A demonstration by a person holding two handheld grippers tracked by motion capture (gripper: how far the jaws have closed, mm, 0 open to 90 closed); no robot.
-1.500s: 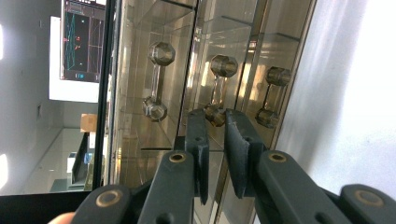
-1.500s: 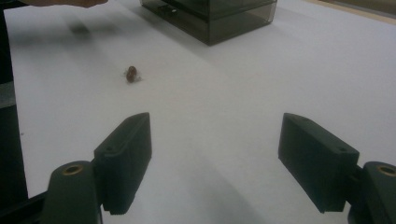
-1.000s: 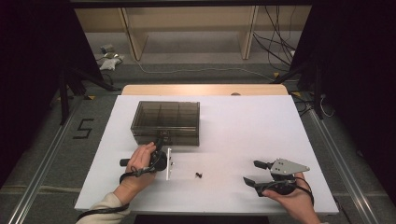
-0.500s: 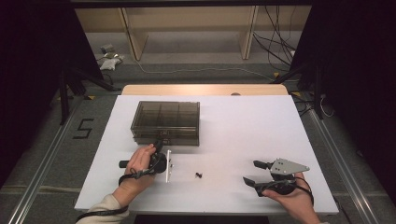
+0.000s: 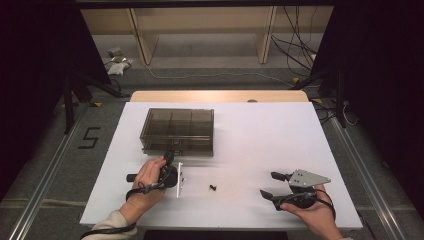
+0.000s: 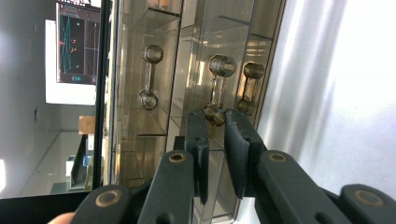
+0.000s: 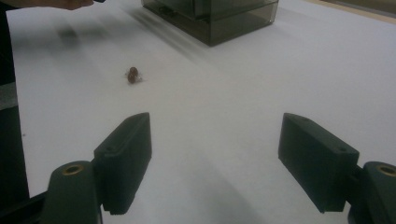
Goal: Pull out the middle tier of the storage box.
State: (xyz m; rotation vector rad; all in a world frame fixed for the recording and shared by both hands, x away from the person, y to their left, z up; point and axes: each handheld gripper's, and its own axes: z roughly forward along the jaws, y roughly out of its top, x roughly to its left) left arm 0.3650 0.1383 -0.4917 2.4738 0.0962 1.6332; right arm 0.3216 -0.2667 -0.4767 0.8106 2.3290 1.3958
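Stillness at the box front: left claw on the latch, right claw waiting

Table (image 5: 260, 130) first: white, carrying a smoky clear compartment box (image 5: 178, 131) that sits left of centre, its front wall facing the near edge and its lid down.

Against that front wall stands the left claw (image 6: 215, 122). Its 2 jaws are drawn almost together, and the lower knob of a small dumbbell-shaped latch (image 6: 222, 65) sits between their tips. By the look of it they are pinched on it, though the contact itself is hard to make out through the glare.

Toward the near right corner, the right claw (image 5: 268, 184) rests low over bare table with its jaws wide apart and nothing between them.

Smallest is a dark little piece (image 5: 213, 188) lying loose near the near edge, between the 2 hands.

Compared with a second ago, nothing has shifted: both hands, the box and the loose piece sit where they were. That suggests the grip on the latch is set and the opening pull has not yet begun.
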